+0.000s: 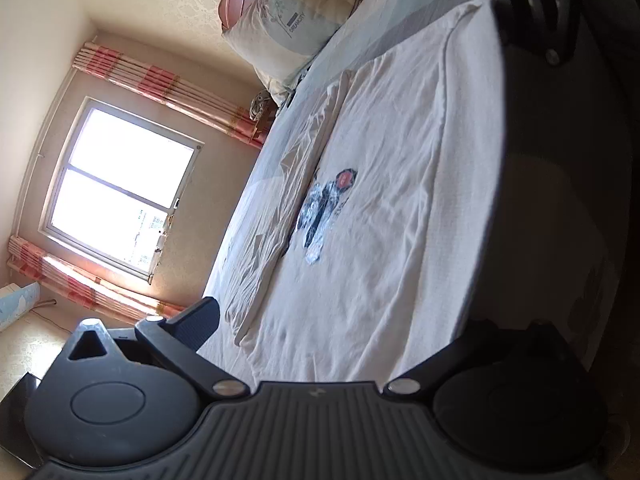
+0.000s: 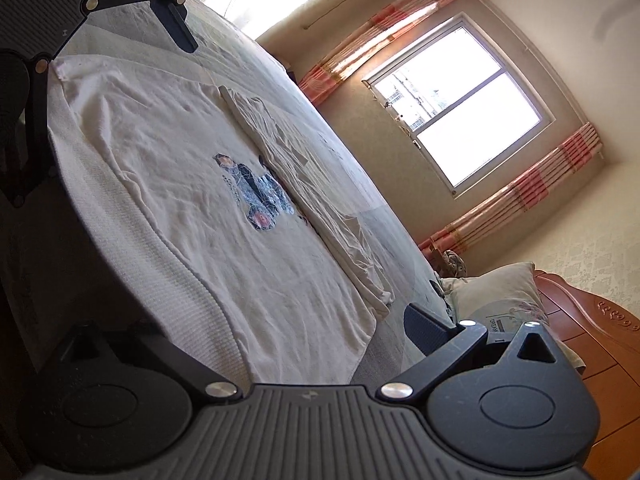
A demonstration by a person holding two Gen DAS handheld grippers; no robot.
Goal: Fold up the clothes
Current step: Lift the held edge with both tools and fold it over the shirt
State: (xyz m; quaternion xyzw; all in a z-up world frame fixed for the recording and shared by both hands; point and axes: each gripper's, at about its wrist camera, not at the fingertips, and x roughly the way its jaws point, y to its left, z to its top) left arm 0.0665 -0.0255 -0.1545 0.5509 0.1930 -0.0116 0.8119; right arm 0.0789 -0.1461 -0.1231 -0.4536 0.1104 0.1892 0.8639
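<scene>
Sunlit bed (image 1: 360,8) carries our white T-shirt (image 1: 380,168), far side folded inward; left gripper (image 1: 340,328) and right gripper (image 2: 256,332) gape empty over its near edge, ready to fold.

Matte black plastic left gripper (image 1: 332,322) and matching right gripper (image 2: 256,320), each with ribbed grey-black base, round disc housings either side, silver pivot screws, angled link arms, textured dark finger pads (image 2: 424,330), triangular cut-out lug
</scene>
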